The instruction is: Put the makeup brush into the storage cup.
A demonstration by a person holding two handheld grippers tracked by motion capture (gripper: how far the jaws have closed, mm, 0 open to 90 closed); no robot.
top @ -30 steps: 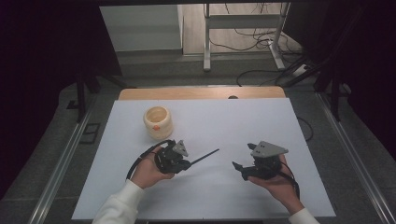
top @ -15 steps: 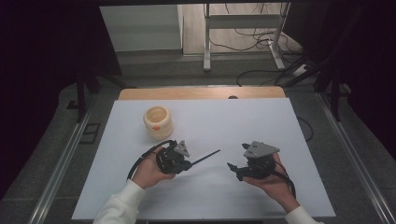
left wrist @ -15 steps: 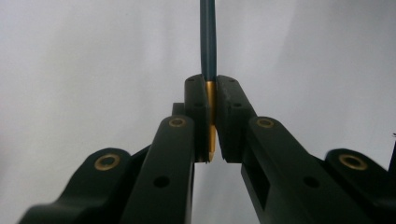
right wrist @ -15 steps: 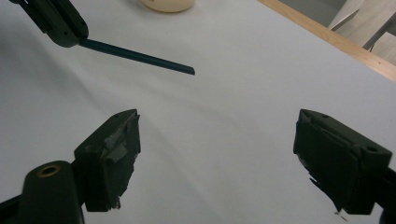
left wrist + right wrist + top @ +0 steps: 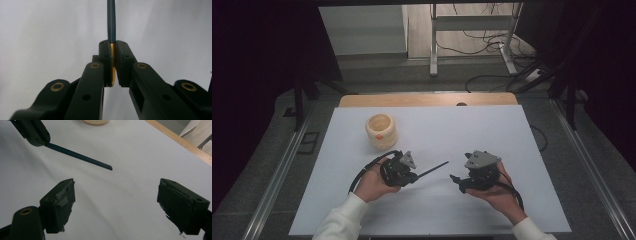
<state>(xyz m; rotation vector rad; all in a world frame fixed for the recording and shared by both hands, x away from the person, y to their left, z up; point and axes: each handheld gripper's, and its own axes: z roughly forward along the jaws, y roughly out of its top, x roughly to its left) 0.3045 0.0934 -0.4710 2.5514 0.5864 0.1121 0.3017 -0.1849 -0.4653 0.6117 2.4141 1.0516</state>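
My left gripper [image 5: 416, 176] [image 5: 113, 62] is shut on a slim dark blue pen [image 5: 433, 170] [image 5: 111, 22], its pads clamping the gold end. The shaft sticks out to the right, just above the white table [image 5: 512, 150]. In the right gripper view the pen [image 5: 80, 157] runs from the left gripper [image 5: 37, 135] at top left and ends in free air. My right gripper [image 5: 457, 180] [image 5: 116, 197] stands open a short way right of the pen's free end, with nothing between its jaws. Both grippers are hand-held near the table's front.
A cream cup [image 5: 381, 131] [image 5: 96, 121] stands upright at the back left of the white table. A wooden strip [image 5: 427, 99] runs along the far edge. Cables [image 5: 362, 172] trail from both grippers toward the person.
The right gripper has shifted slightly left, closer to the pen's free end. The left gripper and the pen have stayed put.
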